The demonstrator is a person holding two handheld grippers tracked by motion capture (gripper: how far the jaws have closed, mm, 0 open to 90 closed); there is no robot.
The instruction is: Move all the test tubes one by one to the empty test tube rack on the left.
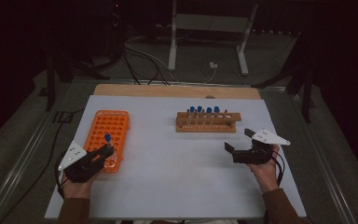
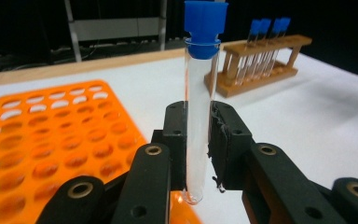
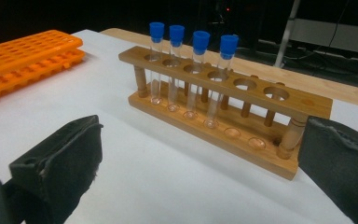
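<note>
My left gripper [image 1: 107, 150] is shut on a clear test tube with a blue cap [image 2: 200, 107], held upright over the near right part of the orange rack [image 1: 107, 128]. In the left gripper view both pads [image 2: 177, 135] press on the tube's lower half, and its rounded bottom hangs just above the orange rack [image 2: 51, 140]. A wooden rack [image 1: 208, 122] stands at the table's middle back with several blue-capped tubes [image 3: 191, 70] in it and two free holes at one end. My right gripper [image 1: 239, 141] is open, in front of the wooden rack [image 3: 223, 116] at its right end, with nothing between the pads.
The white table top [image 1: 177, 172] lies open between the two racks and toward the near edge. A wooden strip [image 1: 177, 91] runs along the far edge. Beyond it stand a white metal stand [image 1: 209, 32] and cables on the dark floor.
</note>
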